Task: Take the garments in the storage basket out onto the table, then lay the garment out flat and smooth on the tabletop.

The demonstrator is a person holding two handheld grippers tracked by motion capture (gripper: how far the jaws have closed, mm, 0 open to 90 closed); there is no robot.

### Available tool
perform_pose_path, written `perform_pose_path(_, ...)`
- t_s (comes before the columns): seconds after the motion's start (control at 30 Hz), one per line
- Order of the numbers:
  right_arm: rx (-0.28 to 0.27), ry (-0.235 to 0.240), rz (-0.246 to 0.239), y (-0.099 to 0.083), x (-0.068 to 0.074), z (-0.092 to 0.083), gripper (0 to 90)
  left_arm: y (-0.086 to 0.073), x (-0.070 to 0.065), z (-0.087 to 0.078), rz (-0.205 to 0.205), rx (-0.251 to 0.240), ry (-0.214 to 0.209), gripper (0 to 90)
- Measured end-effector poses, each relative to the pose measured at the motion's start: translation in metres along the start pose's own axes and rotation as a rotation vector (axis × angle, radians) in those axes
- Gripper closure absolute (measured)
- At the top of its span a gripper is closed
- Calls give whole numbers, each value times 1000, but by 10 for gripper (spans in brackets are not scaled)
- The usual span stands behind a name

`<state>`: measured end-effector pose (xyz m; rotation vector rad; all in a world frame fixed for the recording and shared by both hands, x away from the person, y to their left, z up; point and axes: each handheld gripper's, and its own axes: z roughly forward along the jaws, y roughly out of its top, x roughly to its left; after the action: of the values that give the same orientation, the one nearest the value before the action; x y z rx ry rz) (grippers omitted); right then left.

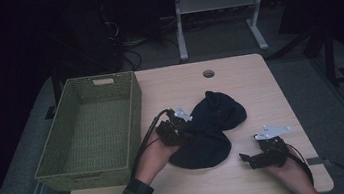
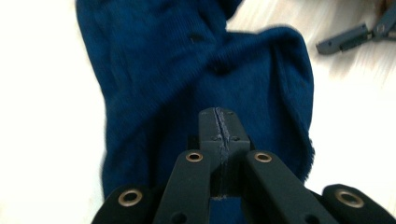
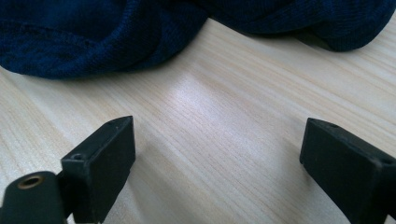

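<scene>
A dark blue knitted cloth [image 1: 212, 127] lies crumpled in the middle of the wooden table [image 1: 238, 75], narrowed at its waist. My left gripper [image 1: 180, 126] sits at that waist on the cloth's left side. In the left gripper view its jaws [image 2: 219, 114] are pressed together over the cloth [image 2: 187, 70], with a thin bluish line of fabric in the seam. My right gripper [image 1: 246, 158] rests on the table to the right of the cloth. Its jaws stand wide open [image 3: 217, 154] over bare wood, with the cloth's edge [image 3: 102, 42] just beyond them.
A green woven basket [image 1: 135, 117] stands on the table's left side, right beside my left hand. A round cable hole [image 1: 209, 73] is near the far edge. A white desk frame [image 1: 218, 5] stands beyond the table on the floor.
</scene>
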<state>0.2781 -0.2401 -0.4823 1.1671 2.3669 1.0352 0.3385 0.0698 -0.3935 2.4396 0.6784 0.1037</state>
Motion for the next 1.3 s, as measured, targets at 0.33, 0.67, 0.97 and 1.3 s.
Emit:
perform_pose_path(0.33, 0, 0, 1, 0, 0, 0, 102, -32, -18, 9, 15, 35, -30, 876)
perform_pose_path(0.67, 2, 0, -1, 0, 0, 0, 102, -57, -18, 16, -18, 62, -17, 854)
perform_pose_path(0.97, 2, 1, -1, 0, 0, 0, 102, -58, -15, 25, 2, 85, -19, 858)
perform_pose_path(1.3, 9, -9, 11, 10, -10, -10, 179, -58, -8, 26, -8, 86, -68, 860)
